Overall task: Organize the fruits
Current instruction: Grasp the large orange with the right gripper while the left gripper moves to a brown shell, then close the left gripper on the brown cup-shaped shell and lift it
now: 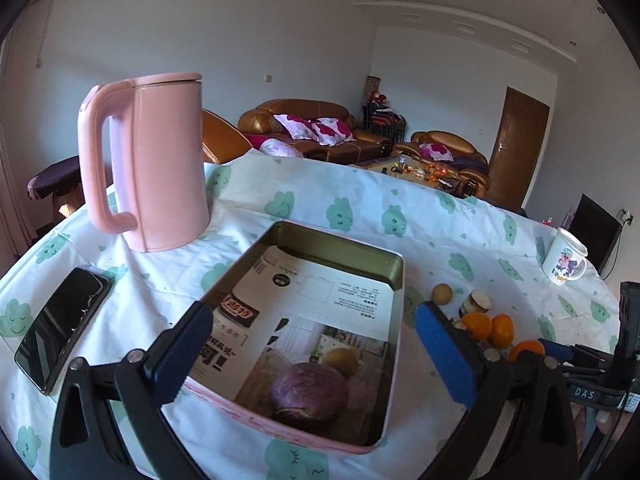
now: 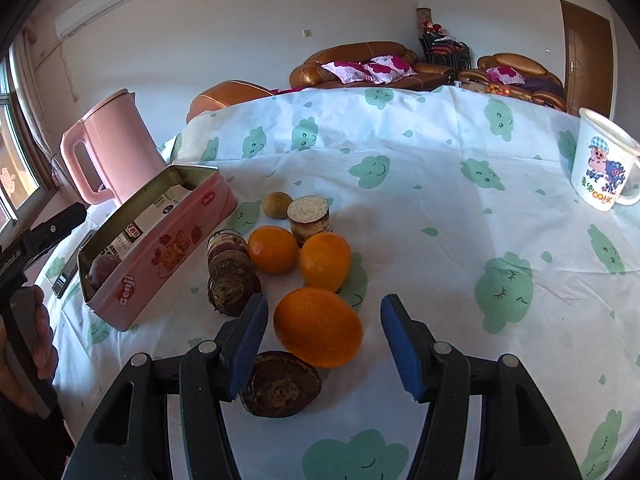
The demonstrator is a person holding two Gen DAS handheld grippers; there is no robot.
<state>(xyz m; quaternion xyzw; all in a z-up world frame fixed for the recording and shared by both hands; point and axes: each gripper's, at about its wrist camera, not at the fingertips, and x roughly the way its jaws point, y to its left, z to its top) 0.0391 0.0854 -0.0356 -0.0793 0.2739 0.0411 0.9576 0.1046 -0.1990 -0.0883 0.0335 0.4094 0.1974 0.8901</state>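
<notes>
An open pink tin box [image 1: 394, 276] [image 2: 160, 256] lined with printed paper stands on the table and holds a purple round fruit [image 1: 308, 394] [image 2: 103, 270]. My left gripper [image 1: 314, 350] is open and empty, hovering over the box. To the box's right lie three oranges [image 2: 318, 326] [image 2: 325, 262] [image 2: 273, 249], dark brown taro pieces [image 2: 280, 384] [image 2: 232, 276] [image 2: 309, 220] and a small brown fruit [image 2: 277, 205]. My right gripper [image 2: 324, 342] is open, its fingers either side of the nearest orange without touching it.
A pink kettle [image 1: 152, 160] [image 2: 108, 148] stands behind the box. A black phone [image 1: 62, 326] lies left of the box. A white cartoon mug [image 2: 604, 160] [image 1: 564, 258] stands at the far right. The table [image 2: 440, 200] has a white cloth with green clouds.
</notes>
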